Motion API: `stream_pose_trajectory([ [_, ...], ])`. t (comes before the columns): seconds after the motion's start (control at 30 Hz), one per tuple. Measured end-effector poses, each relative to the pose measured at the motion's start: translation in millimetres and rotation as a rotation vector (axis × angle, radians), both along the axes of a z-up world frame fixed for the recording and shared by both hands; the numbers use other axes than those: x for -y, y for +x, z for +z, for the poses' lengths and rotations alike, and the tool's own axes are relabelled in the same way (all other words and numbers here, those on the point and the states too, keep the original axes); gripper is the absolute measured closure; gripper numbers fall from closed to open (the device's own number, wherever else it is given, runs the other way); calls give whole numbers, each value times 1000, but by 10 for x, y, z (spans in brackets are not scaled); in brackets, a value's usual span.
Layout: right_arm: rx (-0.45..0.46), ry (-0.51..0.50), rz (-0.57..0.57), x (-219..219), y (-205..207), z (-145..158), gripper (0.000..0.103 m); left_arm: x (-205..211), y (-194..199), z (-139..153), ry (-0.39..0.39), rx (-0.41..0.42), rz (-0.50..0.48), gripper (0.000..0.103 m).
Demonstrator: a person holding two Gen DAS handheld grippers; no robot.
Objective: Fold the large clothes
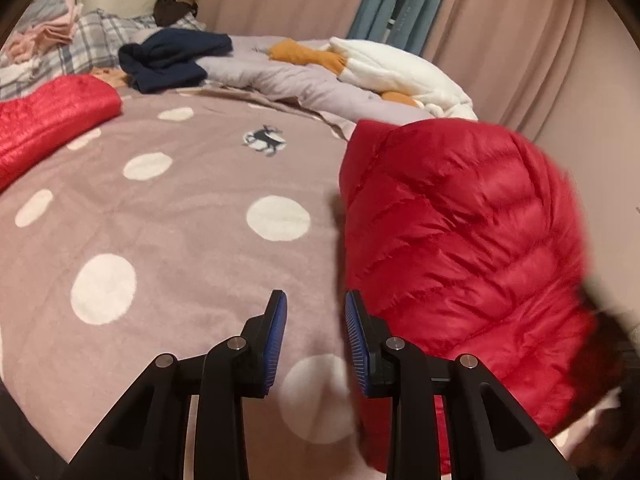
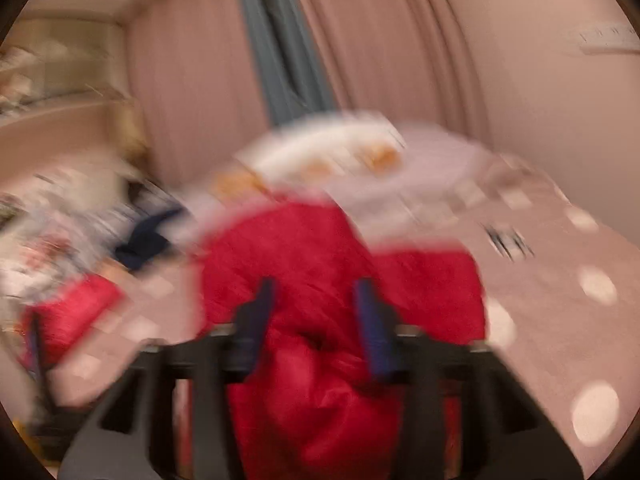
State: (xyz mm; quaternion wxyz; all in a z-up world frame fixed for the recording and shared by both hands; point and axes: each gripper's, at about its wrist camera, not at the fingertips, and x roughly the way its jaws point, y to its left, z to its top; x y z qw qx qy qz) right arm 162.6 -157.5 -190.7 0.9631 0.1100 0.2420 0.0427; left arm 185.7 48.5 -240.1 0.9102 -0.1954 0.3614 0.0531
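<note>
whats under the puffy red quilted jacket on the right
The puffy red quilted jacket is bunched up over the pink blanket with white polka dots. Whatever lies beneath its bulk is covered; only blanket shows around its edges.

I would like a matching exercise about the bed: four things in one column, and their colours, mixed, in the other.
Things:
1. puffer jacket
2. folded garment at the far side of the bed
3. blanket with dots
4. curtain strip between the pink drapes

Colours:
A. teal
B. dusty pink
C. red
D. navy

Pairs: 1-C, 2-D, 3-B, 4-A
</note>
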Motion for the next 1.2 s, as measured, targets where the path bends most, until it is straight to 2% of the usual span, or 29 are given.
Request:
stream_pose_trajectory([
  [0.07,-137,22,-83,144,174,-296,76,1,9,-5,-38,18,-20,74],
  [0.17,-125,75,-99,349,116,-523,76,33,45,-18,-49,25,-29,74],
  [0.23,-154,76,-127,422,64,-682,77,83,100,-50,-50,8,-43,74],
  [0.3,-182,47,-203,471,-7,-776,73,143,133,-62,-60,9,-66,74],
  [0.33,-201,-5,-260,485,-36,-796,68,205,143,-56,-66,28,-91,74],
  [0.4,-226,-78,-320,498,-53,-823,67,331,164,-52,-75,66,-154,74],
  [0.43,-243,-79,-330,525,-58,-854,67,409,188,-70,-78,72,-196,74],
  [0.47,-252,-50,-317,559,-64,-884,67,472,206,-93,-65,62,-214,74],
  [0.53,-248,19,-287,631,-95,-956,66,590,214,-122,21,59,-177,74],
  [0.6,-255,48,-277,659,-109,-984,66,671,215,-143,85,81,-163,74],
  [0.67,-260,20,-271,621,-108,-987,65,712,246,-199,116,91,-162,74],
  [0.73,-265,-4,-270,595,-99,-988,64,744,330,-298,137,41,-183,74],
  [0.8,-272,-17,-267,566,-98,-991,64,726,369,-364,120,29,-195,77],
  [0.87,-274,-21,-267,554,-88,-991,64,691,402,-416,70,25,-200,77],
  [1.03,-285,-21,-265,585,-45,-1004,64,779,437,-443,141,24,-199,77],
  [1.13,-279,-13,-266,633,26,-979,65,737,430,-430,122,29,-201,77],
  [1.2,-266,7,-270,754,93,-956,59,637,424,-386,78,9,-191,77],
])
